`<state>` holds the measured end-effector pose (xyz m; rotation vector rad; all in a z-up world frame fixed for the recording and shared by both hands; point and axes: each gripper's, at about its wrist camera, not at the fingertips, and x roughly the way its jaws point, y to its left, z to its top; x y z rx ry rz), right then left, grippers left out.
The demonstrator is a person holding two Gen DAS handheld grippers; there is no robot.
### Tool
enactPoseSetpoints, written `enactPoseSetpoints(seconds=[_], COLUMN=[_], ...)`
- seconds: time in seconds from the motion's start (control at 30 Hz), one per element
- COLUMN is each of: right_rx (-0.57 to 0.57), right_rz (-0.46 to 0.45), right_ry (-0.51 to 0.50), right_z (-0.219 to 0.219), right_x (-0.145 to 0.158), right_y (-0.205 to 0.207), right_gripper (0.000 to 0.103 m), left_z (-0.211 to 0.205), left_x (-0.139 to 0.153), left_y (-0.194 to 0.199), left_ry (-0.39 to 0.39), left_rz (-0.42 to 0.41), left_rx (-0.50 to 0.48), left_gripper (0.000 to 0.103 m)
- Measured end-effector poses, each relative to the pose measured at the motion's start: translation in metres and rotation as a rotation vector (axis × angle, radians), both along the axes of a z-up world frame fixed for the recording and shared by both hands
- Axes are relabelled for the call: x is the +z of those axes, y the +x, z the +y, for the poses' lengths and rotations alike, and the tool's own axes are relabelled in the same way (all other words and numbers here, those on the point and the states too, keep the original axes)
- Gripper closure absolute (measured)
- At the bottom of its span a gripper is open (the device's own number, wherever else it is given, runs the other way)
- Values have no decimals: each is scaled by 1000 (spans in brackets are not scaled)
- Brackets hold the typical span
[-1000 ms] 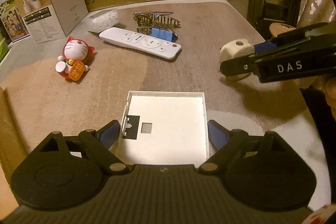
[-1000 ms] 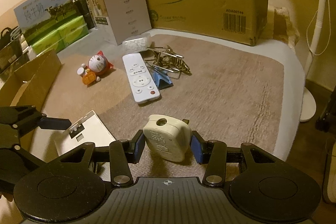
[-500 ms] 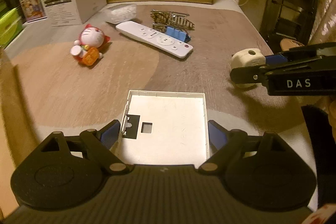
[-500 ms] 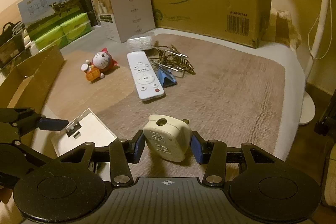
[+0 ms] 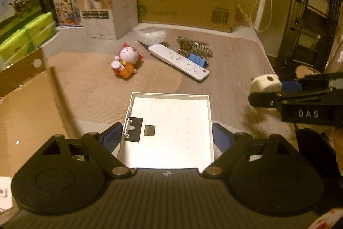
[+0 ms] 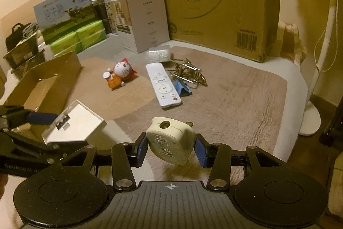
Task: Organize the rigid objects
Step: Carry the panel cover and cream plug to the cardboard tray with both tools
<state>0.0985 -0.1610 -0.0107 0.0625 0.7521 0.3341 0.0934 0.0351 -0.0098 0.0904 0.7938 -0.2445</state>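
Observation:
My left gripper is shut on a white square cover, its blue pads against the two side edges; the cover hangs above the mat. In the right wrist view the same cover shows at the lower left, tilted. My right gripper is shut on a cream plug adapter, also lifted off the mat. That adapter appears at the right of the left wrist view. On the mat lie a red-and-white cat toy, a white remote, a heap of metal clips and a blue clip.
An open cardboard box stands at the left edge. Behind the mat are a large carton, a white product box, milk cartons and green packs. A clear plastic bag lies beside the remote. A white floor stand is past the right edge.
Both grippers have risen with their loads, so more of the room shows. The left view has rolled and shifted, bringing the open cardboard box into sight at the left.

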Motion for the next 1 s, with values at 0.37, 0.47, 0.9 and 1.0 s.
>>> enactPoseSetpoints(seconds=[0.37, 0.47, 0.9, 1.0], right_rx=[73, 103, 292, 335], right_rz=[-39, -48, -87, -94], right_ry=[9, 16, 48, 52], right_z=[26, 37, 113, 133], right_x=[20, 25, 40, 42], right_y=[-21, -24, -25, -22], right_gripper=[56, 56, 56, 56], left_z=[33, 46, 131, 150], left_x=[33, 40, 53, 54], left_y=[-31, -39, -71, -74], left_ry=[10, 17, 55, 65], left_rz=[-56, -72, -90, -92], left_rx=[92, 121, 309, 343], left_gripper=[16, 16, 16, 16])
